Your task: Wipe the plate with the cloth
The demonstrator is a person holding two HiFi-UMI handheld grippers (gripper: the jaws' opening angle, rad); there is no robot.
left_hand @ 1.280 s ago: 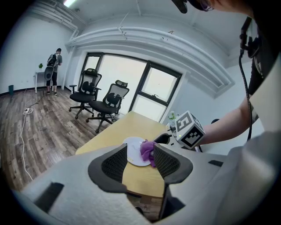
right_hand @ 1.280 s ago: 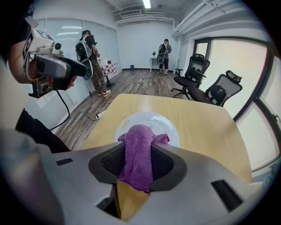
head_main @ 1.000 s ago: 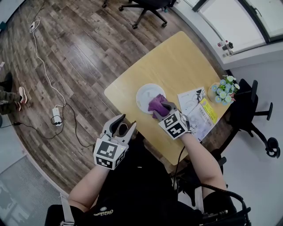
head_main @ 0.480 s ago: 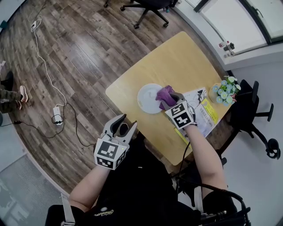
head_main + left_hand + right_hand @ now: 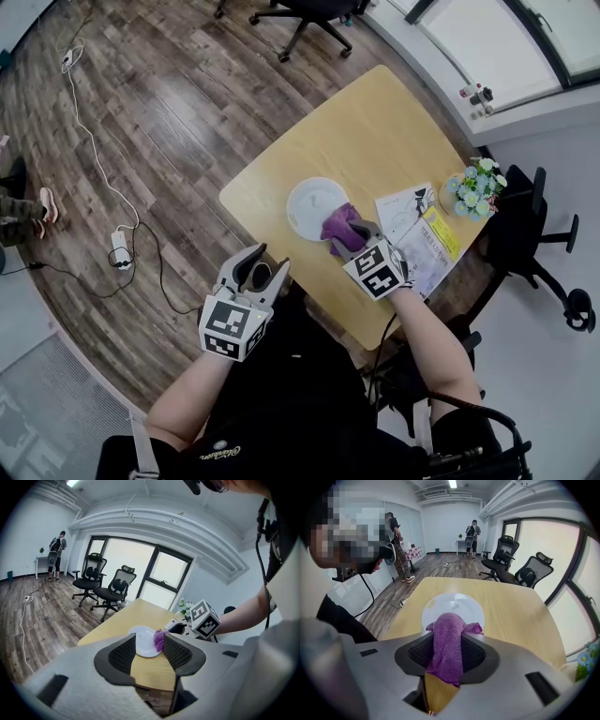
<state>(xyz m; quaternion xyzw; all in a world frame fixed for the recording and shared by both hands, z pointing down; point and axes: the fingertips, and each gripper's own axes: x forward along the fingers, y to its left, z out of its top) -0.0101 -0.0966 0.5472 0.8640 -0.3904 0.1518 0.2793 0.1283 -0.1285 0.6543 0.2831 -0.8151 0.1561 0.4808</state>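
Nearest the person, the left tongs [image 5: 261, 266] hang short of the table [image 5: 375, 131], on the person's side of the plate [image 5: 307, 199] and well apart from it. Their jaws stand wide with nothing between them, so they take no part in the work.

Next out, the right tongs [image 5: 349, 236] are closed on the purple cloth [image 5: 337, 223]. A fold of it is pinched between the jaws and its free end spills forward onto the plate's near right rim. The cloth touches the plate there, while the middle and the far and left rim lie bare and white.

The wipe seems to be under way. I see no dirt on the plate, so I cannot tell how much is already clean. The bare parts look like what the cloth has left to cover.

Just right of the plate lie some printed sheets [image 5: 424, 234], and beyond them stands a small pot of flowers [image 5: 476, 186].
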